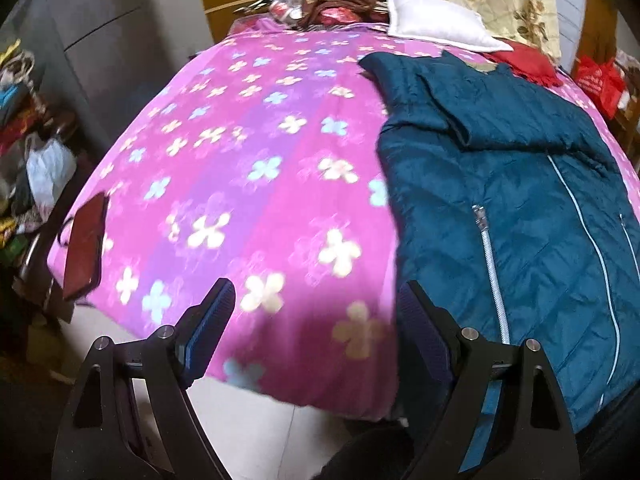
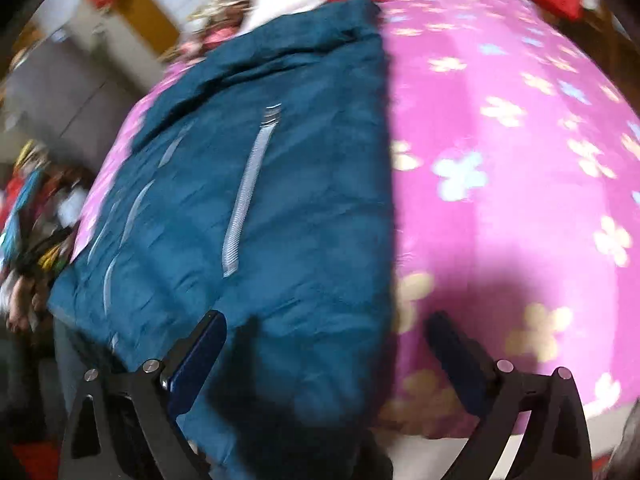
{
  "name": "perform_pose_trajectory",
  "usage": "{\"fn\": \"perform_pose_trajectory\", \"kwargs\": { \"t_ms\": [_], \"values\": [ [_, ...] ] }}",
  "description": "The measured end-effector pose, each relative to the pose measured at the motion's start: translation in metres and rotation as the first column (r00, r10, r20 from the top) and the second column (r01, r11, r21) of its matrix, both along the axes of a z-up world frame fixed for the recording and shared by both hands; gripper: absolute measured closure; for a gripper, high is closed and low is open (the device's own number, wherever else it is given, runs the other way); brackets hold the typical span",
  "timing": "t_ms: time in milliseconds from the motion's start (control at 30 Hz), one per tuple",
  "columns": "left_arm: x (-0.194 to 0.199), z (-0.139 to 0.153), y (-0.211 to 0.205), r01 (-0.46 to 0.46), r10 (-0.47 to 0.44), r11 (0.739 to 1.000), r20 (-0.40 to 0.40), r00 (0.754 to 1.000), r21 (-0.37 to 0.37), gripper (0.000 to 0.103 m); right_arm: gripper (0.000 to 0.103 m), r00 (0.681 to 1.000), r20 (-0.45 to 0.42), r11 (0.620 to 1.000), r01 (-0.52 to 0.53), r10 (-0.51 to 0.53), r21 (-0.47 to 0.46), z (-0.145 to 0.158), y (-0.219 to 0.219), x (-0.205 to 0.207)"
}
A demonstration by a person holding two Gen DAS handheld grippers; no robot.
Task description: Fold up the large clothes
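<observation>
Teal quilted jacket lies flat on the bed's pink flowered bedspread, toward the right side in the left wrist view, with a sleeve folded across its upper part and its hem reaching the near edge of the bed. White zippers run down its front. In the right wrist view the same jacket fills the left half, its straight side edge running down the middle against the bedspread.

The left hand-held gripper is spread wide with nothing between its fingers, hovering over the near edge of the bed just beside the jacket's side edge. The right hand-held gripper is likewise spread wide and empty, above the jacket's lower corner; this view is blurred.

A white pillow sits at the far end of the bed beside a red cloth. A dark red flat case lies at the bed's left edge.
</observation>
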State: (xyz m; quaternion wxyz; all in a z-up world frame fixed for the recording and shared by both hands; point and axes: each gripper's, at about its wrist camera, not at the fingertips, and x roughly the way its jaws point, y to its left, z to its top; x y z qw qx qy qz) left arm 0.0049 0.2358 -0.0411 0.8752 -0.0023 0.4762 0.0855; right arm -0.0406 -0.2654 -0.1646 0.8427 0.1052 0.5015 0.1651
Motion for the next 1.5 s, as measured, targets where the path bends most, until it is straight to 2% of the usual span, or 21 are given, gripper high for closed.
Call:
{"fn": "perform_pose_trajectory", "kwargs": {
  "t_ms": [133, 267, 333, 400, 500, 667, 800, 867, 1000, 1133, 1267, 1300, 1400, 1500],
  "values": [
    [-0.007, -0.006, 0.009, -0.018, 0.018, 1.000, 0.008, 1.000, 0.002, 0.018, 0.002, 0.993, 0.001, 0.980, -0.120, 0.122, 0.159, -0.005, 0.000, -0.003],
    [-0.017, -0.011, 0.022, -0.044, 0.045, 0.999, 0.036, 0.998, -0.029, 0.018, 0.003, 0.983, 0.043, 0.956, -0.184, 0.179, 0.227, -0.007, 0.001, -0.003],
    [-0.022, -0.014, 0.026, -0.051, 0.053, 0.998, 0.043, 0.998, -0.039, 0.018, 0.013, 0.982, 0.060, 0.965, -0.187, 0.178, 0.185, -0.004, -0.001, -0.002],
    [-0.028, -0.019, 0.030, -0.058, 0.060, 0.997, 0.036, 0.998, -0.059, 0.018, 0.013, 0.982, 0.088, 0.970, -0.180, 0.167, 0.166, -0.002, 0.001, -0.002],
    [-0.041, -0.026, 0.029, -0.056, 0.059, 0.993, 0.029, 0.998, -0.103, 0.018, 0.013, 0.971, 0.108, 0.967, -0.225, 0.212, 0.118, -0.002, 0.008, -0.004],
    [-0.057, -0.032, 0.009, 0.035, -0.029, 0.976, 0.029, 0.999, -0.216, 0.018, 0.013, 0.969, 0.112, 0.971, -0.227, 0.219, 0.071, -0.001, 0.015, -0.004],
    [-0.055, -0.046, -0.017, 0.138, -0.140, 0.960, 0.013, 0.990, -0.245, 0.018, 0.012, 0.971, 0.110, 0.971, -0.221, 0.211, 0.089, -0.001, 0.018, 0.004],
    [-0.054, -0.056, -0.024, 0.157, -0.168, 0.940, -0.010, 0.986, -0.304, 0.018, 0.012, 0.973, 0.108, 0.970, -0.216, 0.204, 0.109, -0.002, 0.015, 0.005],
    [-0.063, -0.057, -0.034, 0.198, -0.201, 0.922, 0.029, 0.979, -0.334, 0.013, 0.012, 0.973, 0.108, 0.968, -0.215, 0.202, 0.131, -0.003, 0.013, 0.006],
    [-0.074, -0.063, -0.040, 0.261, -0.268, 0.840, 0.054, 0.962, -0.475, 0.014, 0.012, 0.971, 0.110, 0.967, -0.224, 0.211, 0.121, -0.003, 0.013, 0.005],
    [-0.078, -0.055, -0.053, 0.338, -0.328, 0.793, 0.113, 0.938, -0.507, 0.014, 0.012, 0.971, 0.111, 0.966, -0.225, 0.211, 0.129, -0.003, 0.011, 0.005],
    [-0.078, -0.052, -0.056, 0.352, -0.336, 0.792, 0.126, 0.933, -0.499, 0.014, 0.012, 0.971, 0.112, 0.966, -0.225, 0.212, 0.128, -0.003, 0.011, 0.005],
    [-0.065, -0.045, -0.061, 0.356, -0.330, 0.810, 0.140, 0.933, -0.466, 0.027, 0.012, 0.971, 0.112, 0.966, -0.224, 0.210, 0.132, -0.003, 0.010, 0.004],
    [-0.054, -0.046, -0.055, 0.319, -0.299, 0.813, 0.122, 0.946, -0.488, 0.044, 0.012, 0.972, 0.111, 0.966, -0.222, 0.208, 0.133, -0.003, 0.010, 0.003]
  ]
}}
